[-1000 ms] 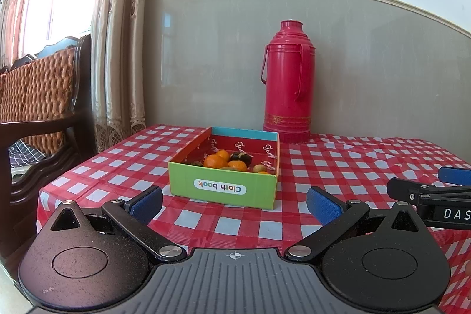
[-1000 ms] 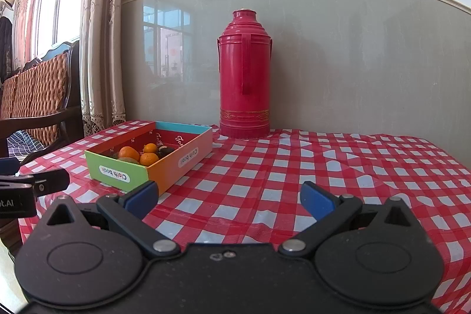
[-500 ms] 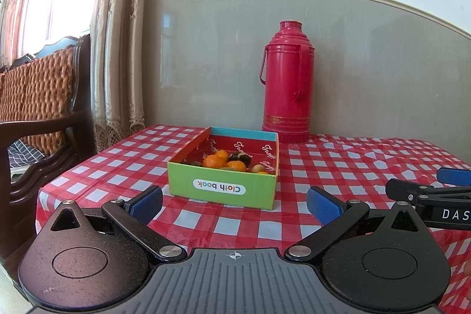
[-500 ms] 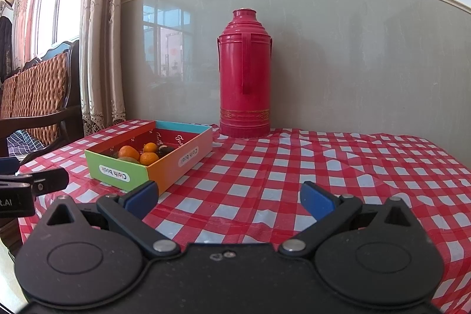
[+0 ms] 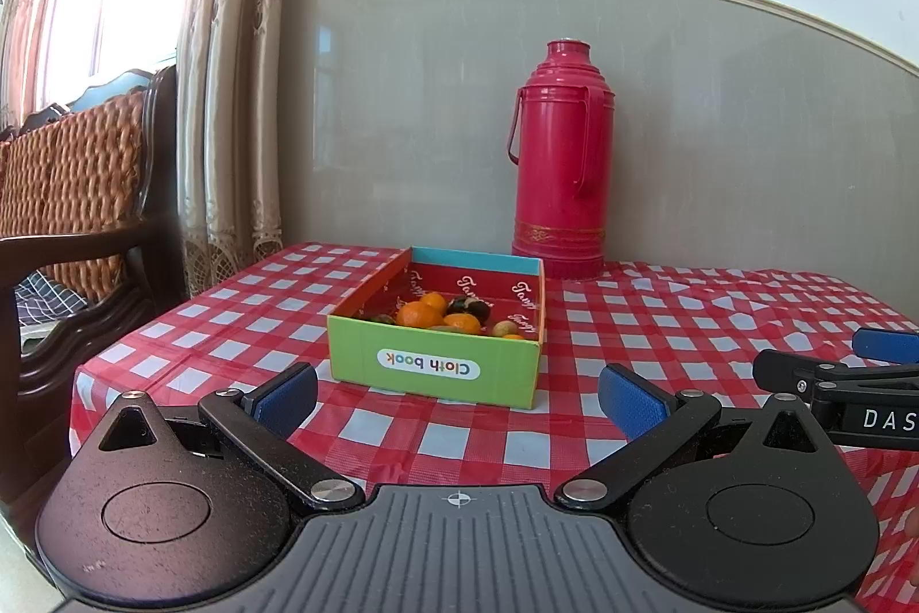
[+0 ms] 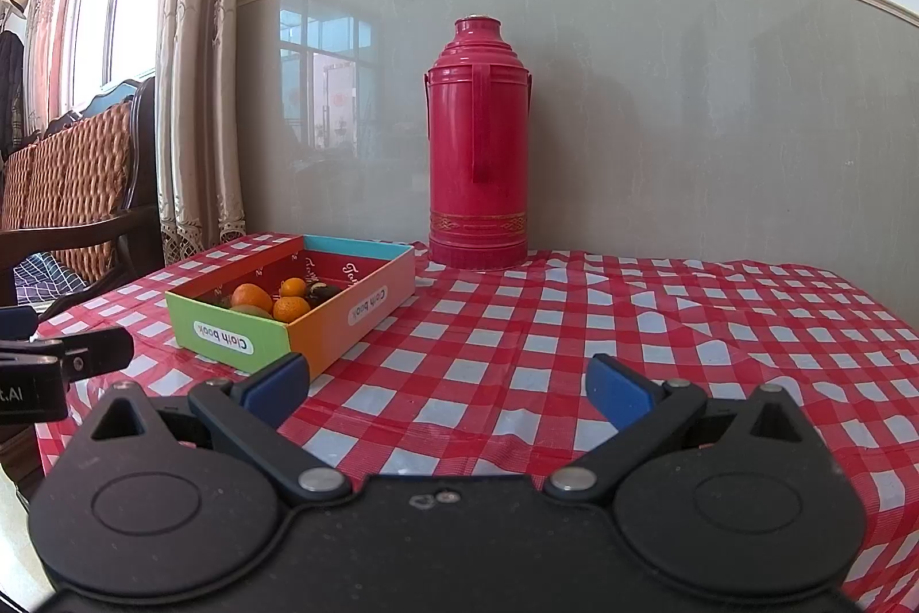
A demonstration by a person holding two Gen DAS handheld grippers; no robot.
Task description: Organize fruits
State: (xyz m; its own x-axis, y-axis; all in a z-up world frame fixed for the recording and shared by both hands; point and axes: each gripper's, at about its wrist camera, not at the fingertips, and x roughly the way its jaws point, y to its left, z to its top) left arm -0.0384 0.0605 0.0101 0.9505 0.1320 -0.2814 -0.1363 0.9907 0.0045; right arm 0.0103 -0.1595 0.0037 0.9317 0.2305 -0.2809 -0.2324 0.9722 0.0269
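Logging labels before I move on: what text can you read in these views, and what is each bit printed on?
"Cloth book": upside-down white label on the green front wall of the fruit box; again on its orange side wall.
"DAS": cut off by the frame, on the right gripper body.
"t.AI": cut off, on the left gripper body.
White script inside the box's red walls: too blurred to read.

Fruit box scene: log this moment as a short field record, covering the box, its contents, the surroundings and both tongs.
surface: table with red-and-white checked cloth
box: open "Cloth book" box, near the table's left side
contents: orange fruits, a dark fruit, some small greenish ones
thermos: red thermos, upright by the wall, behind the box
left tongs: open, empty, facing the box
right tongs: open, empty, over bare cloth
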